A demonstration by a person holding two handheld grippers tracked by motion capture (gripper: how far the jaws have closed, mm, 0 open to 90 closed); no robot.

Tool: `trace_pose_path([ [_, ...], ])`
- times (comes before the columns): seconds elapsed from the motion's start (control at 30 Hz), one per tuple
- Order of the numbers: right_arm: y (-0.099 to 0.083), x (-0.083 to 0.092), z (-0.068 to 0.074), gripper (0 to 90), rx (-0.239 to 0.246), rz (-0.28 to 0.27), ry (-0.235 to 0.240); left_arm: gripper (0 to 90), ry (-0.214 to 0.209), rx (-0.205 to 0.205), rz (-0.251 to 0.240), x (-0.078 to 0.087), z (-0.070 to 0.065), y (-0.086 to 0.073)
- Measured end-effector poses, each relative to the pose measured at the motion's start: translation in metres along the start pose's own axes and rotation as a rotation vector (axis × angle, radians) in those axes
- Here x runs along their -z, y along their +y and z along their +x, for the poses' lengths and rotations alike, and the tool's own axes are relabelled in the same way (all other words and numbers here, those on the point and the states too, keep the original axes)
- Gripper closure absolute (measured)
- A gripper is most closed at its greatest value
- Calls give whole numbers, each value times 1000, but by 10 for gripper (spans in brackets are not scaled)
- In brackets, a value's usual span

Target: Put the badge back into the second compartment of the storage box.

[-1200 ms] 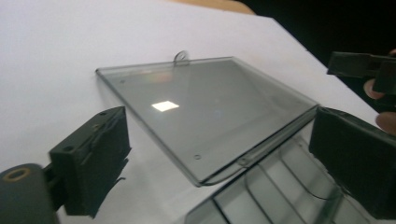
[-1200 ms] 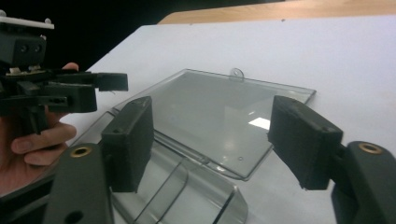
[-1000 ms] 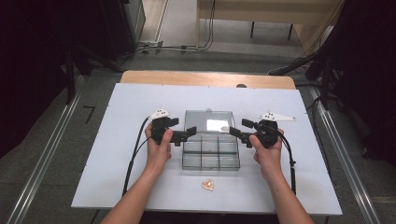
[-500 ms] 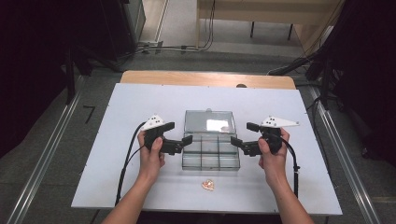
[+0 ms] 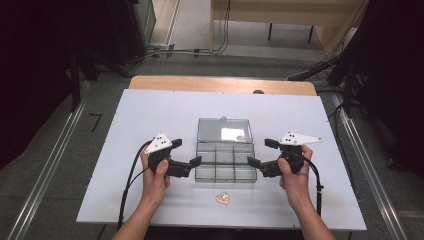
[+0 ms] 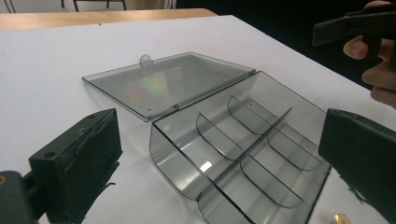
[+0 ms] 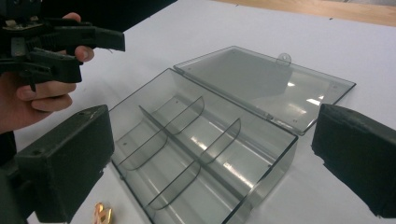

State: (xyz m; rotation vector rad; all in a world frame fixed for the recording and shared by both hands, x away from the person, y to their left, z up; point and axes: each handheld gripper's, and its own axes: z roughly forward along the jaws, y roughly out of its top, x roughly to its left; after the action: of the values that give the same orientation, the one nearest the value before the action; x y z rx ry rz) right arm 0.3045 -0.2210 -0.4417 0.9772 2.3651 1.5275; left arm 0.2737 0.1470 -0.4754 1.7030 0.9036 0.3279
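A clear smoky plastic box (image 5: 225, 165) with several empty compartments sits mid-table, its lid (image 5: 223, 130) lying open flat behind it. My left gripper (image 5: 186, 152) hovers just left of the box, open, jaws pointing at it. My right gripper (image 5: 261, 152) is just right of the box, also open; its jaws have just been opening, and nothing is pinched between them. In the left gripper view the box (image 6: 238, 149) lies beyond the spread jaws of the left gripper (image 6: 222, 126). The right gripper view shows the box (image 7: 201, 140) ahead of the right gripper (image 7: 215, 121).
A small gold-orange piece (image 5: 223, 198) lies on the white tabletop (image 5: 150, 115) in front of the box, also seen as the gold piece (image 7: 102, 213). A wooden strip (image 5: 220, 84) borders the far edge. Dark stands and cables flank the table.
Both hands have drawn away from the box's sides, outward and toward the person. The box and its lid have stayed put.
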Motion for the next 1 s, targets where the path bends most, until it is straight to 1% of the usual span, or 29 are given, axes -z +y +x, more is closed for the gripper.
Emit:
trace_pose_path([
  [0.07,-1,2,4,0,9,2,3,0,-8,-2,-7,4,-3,-3],
  [0.17,-3,4,8,0,8,4,11,0,-6,-14,-5,10,-6,-6],
  [0.3,-7,5,13,0,26,7,21,0,-3,-23,-9,19,-6,-11],
  [0.4,-9,6,16,0,20,10,35,0,-4,-23,-14,25,-5,-14],
  [0.47,-11,7,18,0,17,14,46,0,3,-28,-13,29,-5,-16],
  [0.67,-14,8,28,0,35,40,61,0,13,-29,-27,41,-3,-21],
  [0.77,-16,9,31,18,34,45,57,0,19,-28,-26,47,-2,-25],
  [0.87,-19,8,34,18,31,52,67,0,20,-27,-24,53,-1,-29],
  [1.0,-22,8,39,18,40,64,78,0,27,-26,-31,60,0,-32],
])
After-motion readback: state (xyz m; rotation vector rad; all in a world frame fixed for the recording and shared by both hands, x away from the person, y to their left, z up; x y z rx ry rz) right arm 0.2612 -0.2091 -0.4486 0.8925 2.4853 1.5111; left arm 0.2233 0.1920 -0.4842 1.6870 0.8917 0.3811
